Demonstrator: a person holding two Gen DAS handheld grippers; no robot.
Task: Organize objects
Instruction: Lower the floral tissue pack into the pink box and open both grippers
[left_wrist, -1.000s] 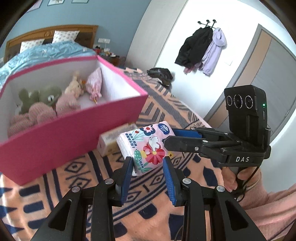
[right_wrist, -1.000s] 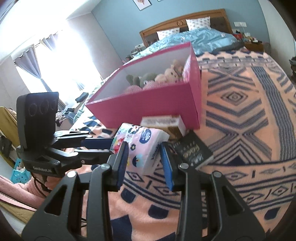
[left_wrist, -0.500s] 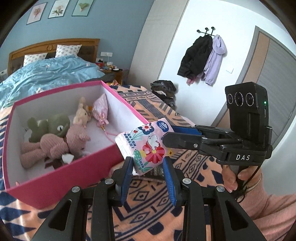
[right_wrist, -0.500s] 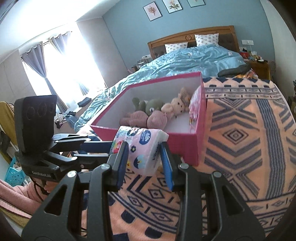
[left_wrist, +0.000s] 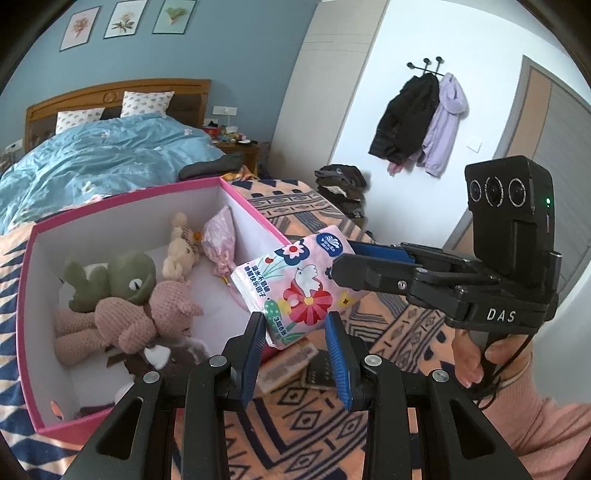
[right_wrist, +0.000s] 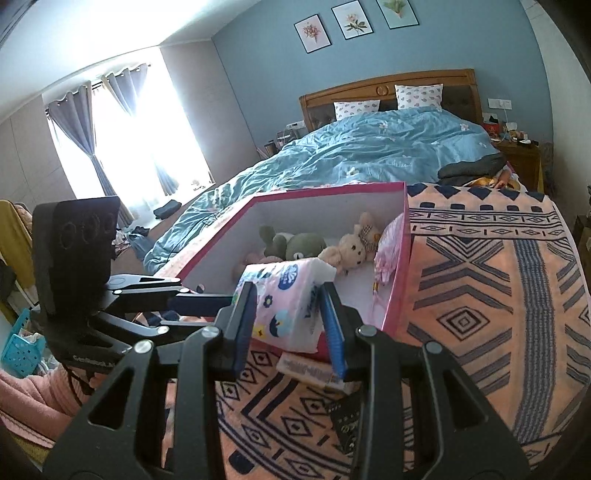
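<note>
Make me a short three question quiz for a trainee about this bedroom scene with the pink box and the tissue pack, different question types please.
1. True or false: the left gripper and the right gripper both clamp the pink flower-printed tissue pack.
2. Multiple choice: the green plush frog lies A) on the patterned orange blanket, B) inside the pink cardboard box, C) on the blue duvet.
3. Fill in: the tissue pack is held above the box's near ___.

Key: 1 true; 2 B; 3 wall.
</note>
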